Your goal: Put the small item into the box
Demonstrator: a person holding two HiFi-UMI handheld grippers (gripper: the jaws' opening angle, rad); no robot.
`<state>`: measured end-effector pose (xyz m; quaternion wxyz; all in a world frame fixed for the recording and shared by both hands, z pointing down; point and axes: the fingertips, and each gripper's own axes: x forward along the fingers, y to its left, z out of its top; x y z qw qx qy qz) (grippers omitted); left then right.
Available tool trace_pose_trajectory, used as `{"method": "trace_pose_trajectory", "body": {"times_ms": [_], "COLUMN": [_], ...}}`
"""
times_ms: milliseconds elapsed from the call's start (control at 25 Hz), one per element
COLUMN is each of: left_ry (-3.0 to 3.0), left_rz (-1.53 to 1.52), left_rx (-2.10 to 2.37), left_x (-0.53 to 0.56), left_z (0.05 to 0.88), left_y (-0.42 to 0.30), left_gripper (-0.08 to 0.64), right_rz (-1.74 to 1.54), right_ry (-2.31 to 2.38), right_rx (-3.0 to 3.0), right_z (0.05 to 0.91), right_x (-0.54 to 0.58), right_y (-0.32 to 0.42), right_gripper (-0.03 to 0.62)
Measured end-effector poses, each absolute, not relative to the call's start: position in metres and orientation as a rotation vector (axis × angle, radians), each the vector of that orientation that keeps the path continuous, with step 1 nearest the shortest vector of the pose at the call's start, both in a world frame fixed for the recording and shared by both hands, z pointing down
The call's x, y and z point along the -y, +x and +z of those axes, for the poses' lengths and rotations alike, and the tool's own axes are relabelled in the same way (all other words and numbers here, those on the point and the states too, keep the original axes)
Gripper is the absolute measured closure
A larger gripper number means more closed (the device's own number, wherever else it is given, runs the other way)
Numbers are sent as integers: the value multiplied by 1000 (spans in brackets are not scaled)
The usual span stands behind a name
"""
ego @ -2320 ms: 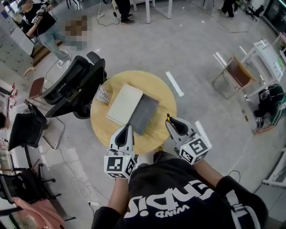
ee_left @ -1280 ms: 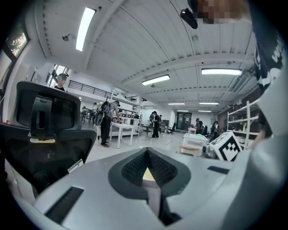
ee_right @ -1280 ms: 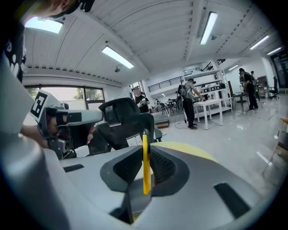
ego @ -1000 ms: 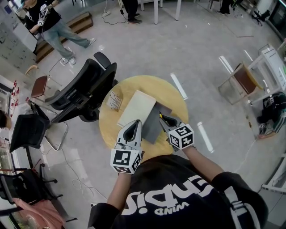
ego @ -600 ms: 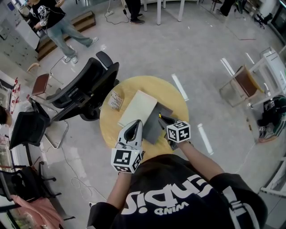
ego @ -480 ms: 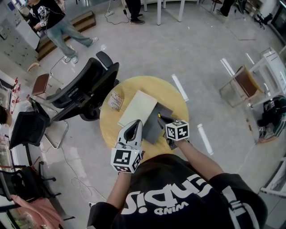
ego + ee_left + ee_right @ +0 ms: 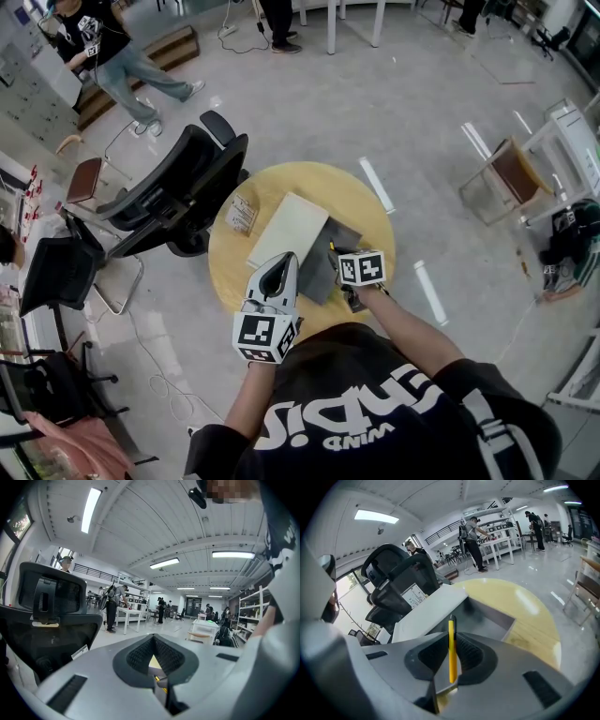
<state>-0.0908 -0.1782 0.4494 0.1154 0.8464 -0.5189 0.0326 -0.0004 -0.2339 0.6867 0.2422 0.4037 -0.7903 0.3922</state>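
We see a round wooden table [image 7: 367,202] from above, with an open grey box [image 7: 499,617] lying near its middle. The box's pale lid [image 7: 286,230] is folded out flat toward the table's left edge.

The right gripper [image 7: 335,251] reaches in from the near edge, its tips over the near right part of the box. Its jaws are closed tight on a thin yellow stick with a dark tip [image 7: 451,646]. The stick stands upright between the pads, and its dark end points toward the grey hollow of the box.

The left gripper [image 7: 278,263] hangs over the table's near edge, just beside the box's near left corner. Its jaws meet at the tips and grip nothing.

A small printed card [image 7: 241,214] lies at the table's left edge. A black office chair [image 7: 178,187] stands against that same edge.
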Motion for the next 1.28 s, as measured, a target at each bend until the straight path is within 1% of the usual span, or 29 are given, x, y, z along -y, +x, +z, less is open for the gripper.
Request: {"method": "trace_pose_trajectory", "body": {"times_ms": [360,640,880,1280], "left_ry": [2478,2475,2471,2462], "left_rz": [101,98,92,92], "left_rx": [1522,1519,1520,1523], "left_x": [182,187,187,186], "left_z": [452,453,452,454], "left_y": [-94,-96,-96,-101], "left_gripper": [552,552,552,552], "right_rz": [1178,1108,938,778], "right_ry": [1092,1064,1009,956], "right_rx": [2033,1957,1915,1828], "right_z": [708,714,717,726], "right_x": [231,233,232,229], "right_y": [-6,-7,-10,-8], "right_gripper": [545,545,545,541]}}
